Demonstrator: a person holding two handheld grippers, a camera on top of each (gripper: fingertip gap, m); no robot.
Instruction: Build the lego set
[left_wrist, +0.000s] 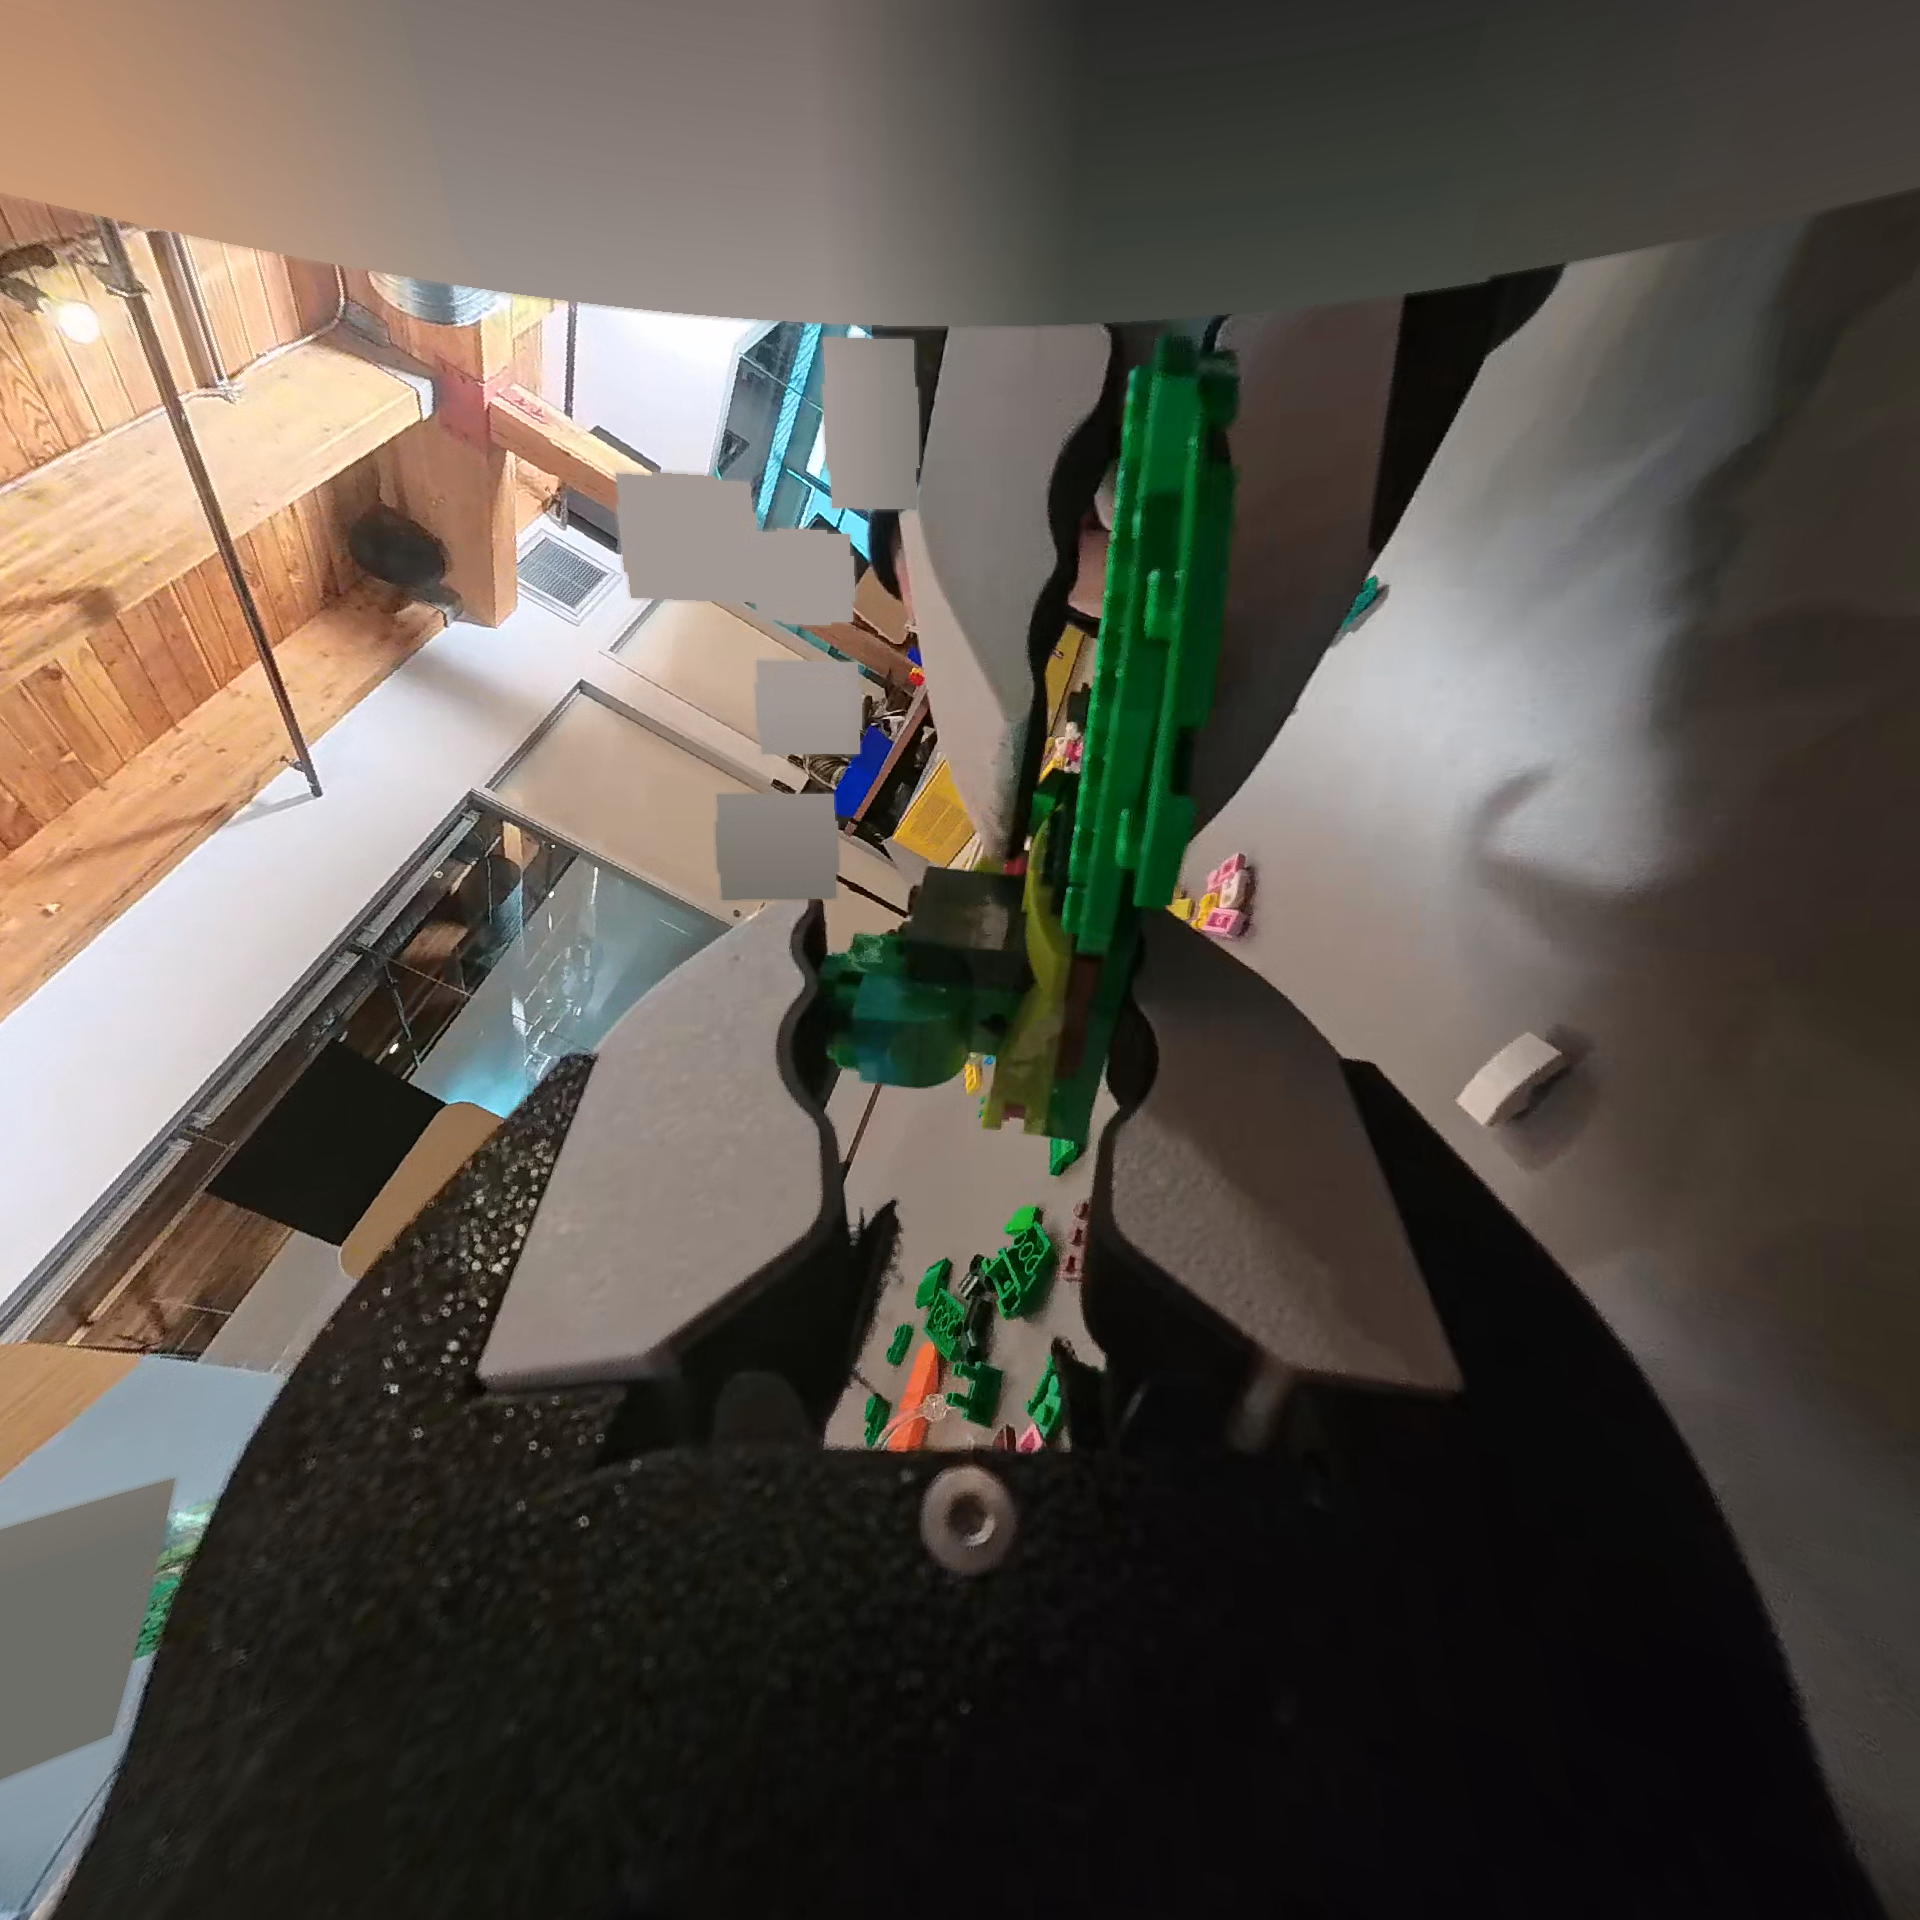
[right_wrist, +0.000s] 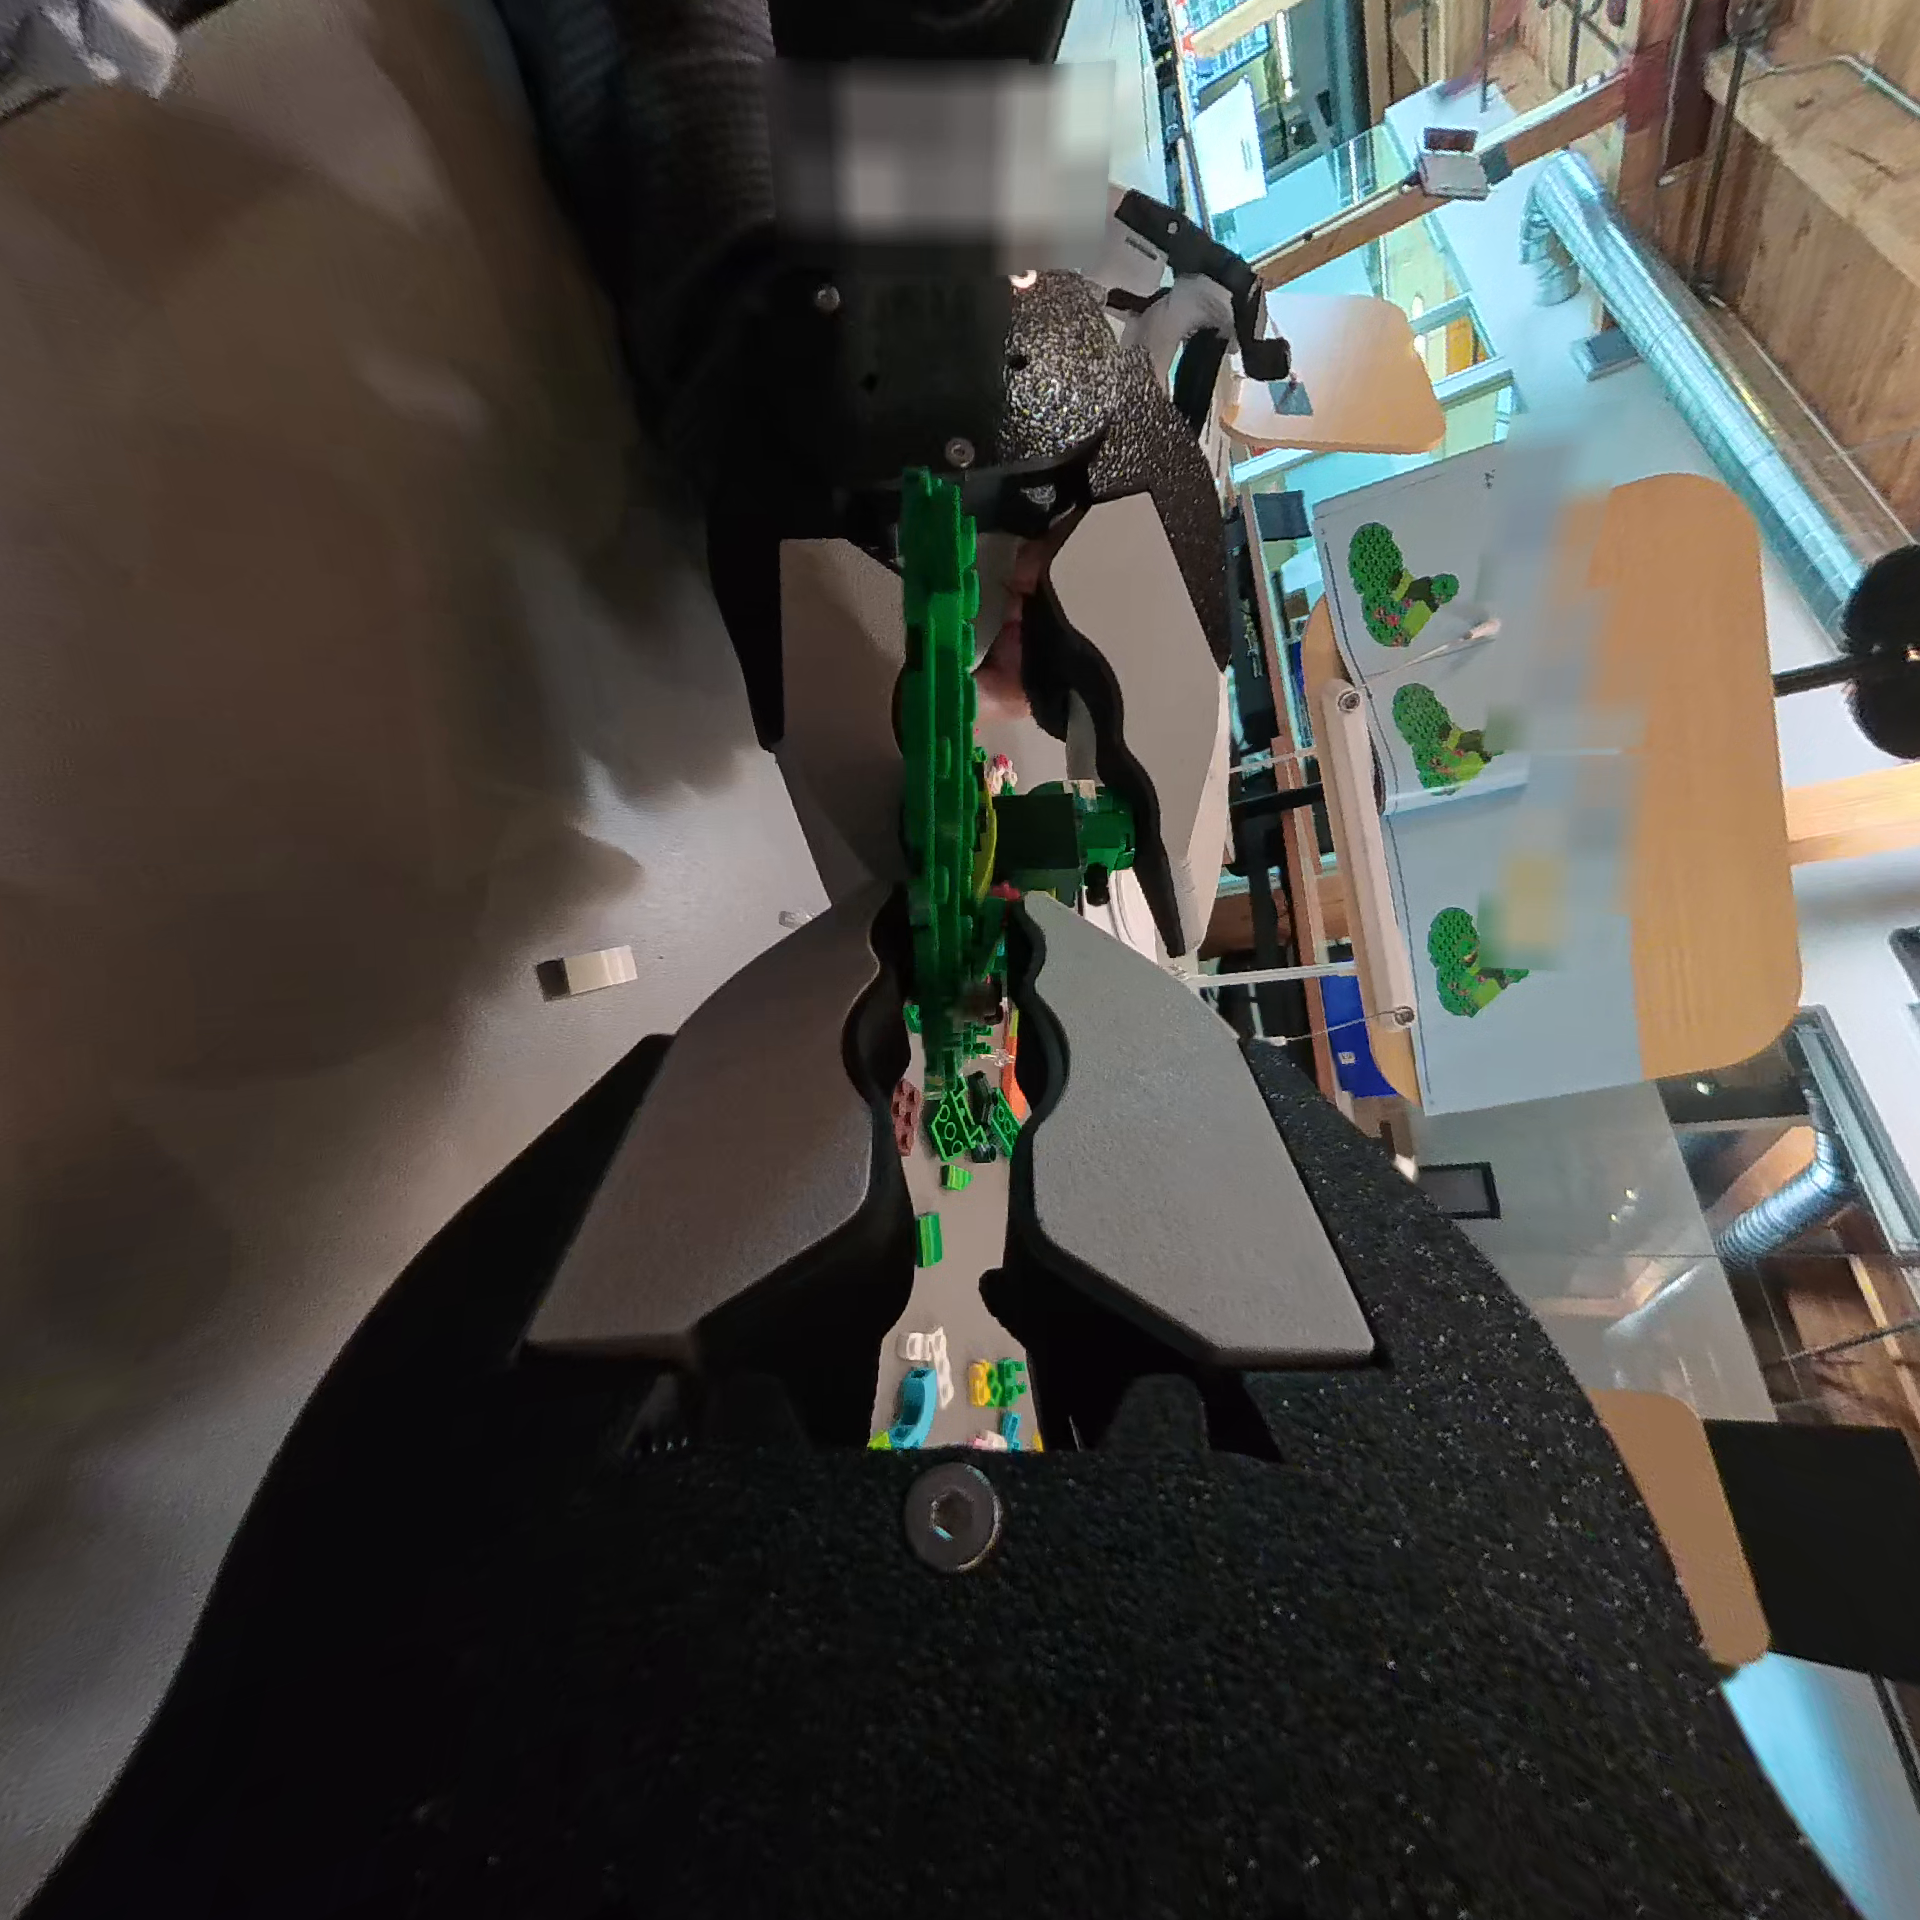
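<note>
Between both claws stands a flat green studded lego plate, edge-on, carrying dark-green and yellow bricks. Left gripper pinches its near end; right gripper clamps the opposite end. Loose green bricks lie on the grey table beyond.

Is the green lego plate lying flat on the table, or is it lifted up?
Lifted. Both grippers hold the green lego plate edge-on above the table, with loose pieces below it.
</note>
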